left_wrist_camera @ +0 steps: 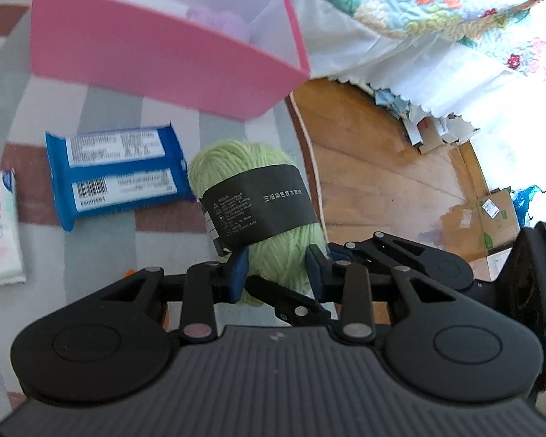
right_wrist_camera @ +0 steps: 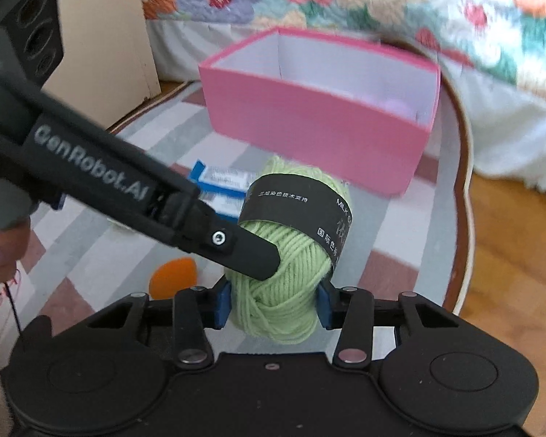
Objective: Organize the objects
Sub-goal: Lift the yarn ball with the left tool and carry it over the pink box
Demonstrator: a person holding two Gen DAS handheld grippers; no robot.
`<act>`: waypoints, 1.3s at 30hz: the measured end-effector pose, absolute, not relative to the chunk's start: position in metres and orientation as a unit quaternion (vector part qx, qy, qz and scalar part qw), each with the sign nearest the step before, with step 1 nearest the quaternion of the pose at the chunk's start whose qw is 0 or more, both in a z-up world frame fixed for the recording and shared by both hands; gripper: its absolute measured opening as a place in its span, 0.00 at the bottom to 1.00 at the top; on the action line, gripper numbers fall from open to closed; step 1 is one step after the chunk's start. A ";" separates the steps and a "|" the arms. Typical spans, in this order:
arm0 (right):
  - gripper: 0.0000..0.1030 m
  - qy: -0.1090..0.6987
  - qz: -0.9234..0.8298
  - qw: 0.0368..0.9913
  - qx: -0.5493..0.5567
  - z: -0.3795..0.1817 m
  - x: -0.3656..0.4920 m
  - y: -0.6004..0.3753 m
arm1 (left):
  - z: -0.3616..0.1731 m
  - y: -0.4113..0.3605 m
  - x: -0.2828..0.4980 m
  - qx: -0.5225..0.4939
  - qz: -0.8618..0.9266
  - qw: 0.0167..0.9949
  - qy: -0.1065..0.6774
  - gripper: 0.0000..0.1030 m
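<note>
I have the green yarn skein (left_wrist_camera: 258, 215) pinched from two sides at once. My left gripper (left_wrist_camera: 278, 273) has its blue pads pressed into the lower end of the skein, and my right gripper (right_wrist_camera: 273, 304) clamps the same end from the other side, its pads sunk into the strands. The skein sits just off the striped tablecloth (left_wrist_camera: 102, 240), its black paper band (right_wrist_camera: 295, 211) above both grips. I judge this the lift step: the yarn is secured and now has to travel to the pink box (right_wrist_camera: 320, 123), which stands open beyond it. The next move calls for raising both hands together, keeping the squeeze even so the soft skein does not twist or slip, clearing the near wall of the box, then lowering and letting go inside.

My left view shows what still waits: a blue wipes pack (left_wrist_camera: 116, 174) lying label-up just beside the yarn, and a white tissue pack (left_wrist_camera: 0, 225) further out at the edge. It also looks down into the box, where something pale purple (left_wrist_camera: 218, 22) already lies. My right view hides most of that, but it shows the left gripper's arm crossing in front, an orange sponge-like piece (right_wrist_camera: 173, 276) on the cloth, and my own thumb (right_wrist_camera: 0, 251) on the handle.
</note>
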State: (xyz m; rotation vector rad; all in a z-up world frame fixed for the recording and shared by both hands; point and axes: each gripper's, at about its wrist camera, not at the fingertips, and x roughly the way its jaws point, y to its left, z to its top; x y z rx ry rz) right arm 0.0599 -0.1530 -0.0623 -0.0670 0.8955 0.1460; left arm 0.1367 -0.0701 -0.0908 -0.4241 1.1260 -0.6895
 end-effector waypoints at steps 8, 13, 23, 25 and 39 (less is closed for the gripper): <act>0.47 0.379 0.074 0.919 -0.078 -0.034 0.061 -0.140 | -0.050 -0.056 0.136 -0.185 -0.315 0.795 0.485 0.32; 0.47 0.353 0.092 0.928 -0.072 -0.013 0.077 -0.136 | -0.019 -0.046 0.145 -0.161 -0.306 0.810 0.473 0.32; 0.47 0.319 0.099 0.940 -0.070 0.037 0.125 -0.140 | 0.040 -0.041 0.188 -0.145 -0.285 0.839 0.441 0.32; 0.47 0.317 0.096 0.942 -0.064 0.041 0.136 -0.145 | 0.045 -0.044 0.201 -0.149 -0.278 0.841 0.440 0.32; 0.47 0.309 0.088 0.947 0.001 0.040 0.201 -0.177 | 0.047 -0.054 0.276 -0.155 -0.267 0.844 0.439 0.32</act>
